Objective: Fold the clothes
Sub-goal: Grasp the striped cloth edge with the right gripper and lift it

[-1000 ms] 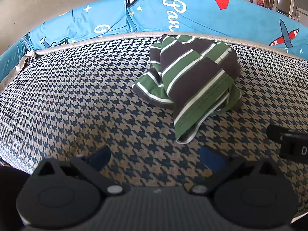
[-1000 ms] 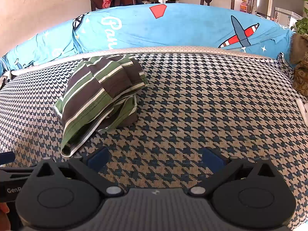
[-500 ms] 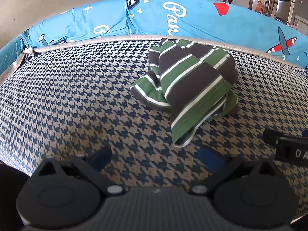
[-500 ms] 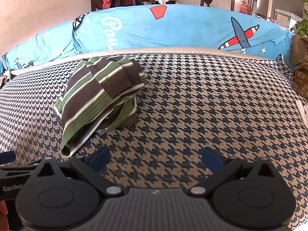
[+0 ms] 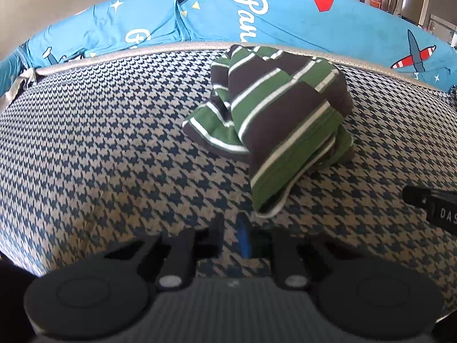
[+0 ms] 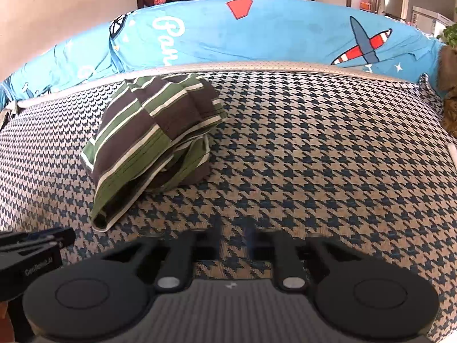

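striped garment (image 5: 282,120), just beyond left tool (image 5: 232,237)

Both grippers closed, nothing held.
The left gripper (image 5: 232,233) and right gripper (image 6: 232,240) are angled downward, jaws just brought together on nothing.

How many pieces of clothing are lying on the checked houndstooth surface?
1. A folded green and brown striped cloth garment lies on the blue and beige houndstooth surface, near the blue printed cushion behind it. More pieces may be hidden outside the views.
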Action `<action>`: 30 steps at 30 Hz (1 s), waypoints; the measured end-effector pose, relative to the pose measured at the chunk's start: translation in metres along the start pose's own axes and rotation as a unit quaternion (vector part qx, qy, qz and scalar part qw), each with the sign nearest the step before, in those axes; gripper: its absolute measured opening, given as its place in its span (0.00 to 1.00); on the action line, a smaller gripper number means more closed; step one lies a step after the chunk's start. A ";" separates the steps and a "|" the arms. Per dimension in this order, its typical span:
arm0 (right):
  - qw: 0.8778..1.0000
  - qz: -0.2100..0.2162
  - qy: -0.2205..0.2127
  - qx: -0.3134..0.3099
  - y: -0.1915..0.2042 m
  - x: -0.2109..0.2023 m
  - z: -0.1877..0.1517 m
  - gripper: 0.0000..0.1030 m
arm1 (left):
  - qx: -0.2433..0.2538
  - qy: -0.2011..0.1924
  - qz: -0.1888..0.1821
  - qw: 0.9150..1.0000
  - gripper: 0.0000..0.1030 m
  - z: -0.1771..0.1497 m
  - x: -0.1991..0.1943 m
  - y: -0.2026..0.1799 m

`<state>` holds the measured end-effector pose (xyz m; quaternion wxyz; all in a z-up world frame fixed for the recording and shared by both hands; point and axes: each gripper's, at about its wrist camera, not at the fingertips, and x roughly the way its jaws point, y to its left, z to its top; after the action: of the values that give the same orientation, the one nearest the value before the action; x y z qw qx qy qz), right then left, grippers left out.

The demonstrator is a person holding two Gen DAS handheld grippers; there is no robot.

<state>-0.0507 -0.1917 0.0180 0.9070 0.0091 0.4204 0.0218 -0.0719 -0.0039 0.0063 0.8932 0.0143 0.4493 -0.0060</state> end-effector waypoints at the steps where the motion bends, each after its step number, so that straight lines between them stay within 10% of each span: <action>1: 1.000 -0.001 -0.001 -0.004 0.001 0.001 0.001 0.08 | 0.000 -0.003 0.001 1.000 0.06 0.003 0.001 0.001; 7: 1.000 0.006 0.009 0.000 0.003 0.012 0.008 0.06 | -0.004 -0.018 -0.006 1.000 0.09 0.020 0.006 0.012; 12: 1.000 0.005 0.021 0.009 0.004 0.021 0.018 0.32 | -0.008 -0.037 -0.027 0.999 0.99 0.039 0.006 0.024; 19: 0.999 0.042 0.008 0.000 0.003 0.029 0.031 0.69 | 0.026 -0.063 -0.026 0.997 1.00 0.065 0.021 0.036; 30: 0.991 0.127 -0.002 0.029 0.002 0.053 0.063 0.73 | -0.005 -0.046 -0.014 0.999 1.00 0.098 0.062 0.051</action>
<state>0.0315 -0.1867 0.0179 0.8970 0.0889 0.4146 0.1246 0.0450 0.0445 0.0164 0.9130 0.0034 0.4077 -0.0169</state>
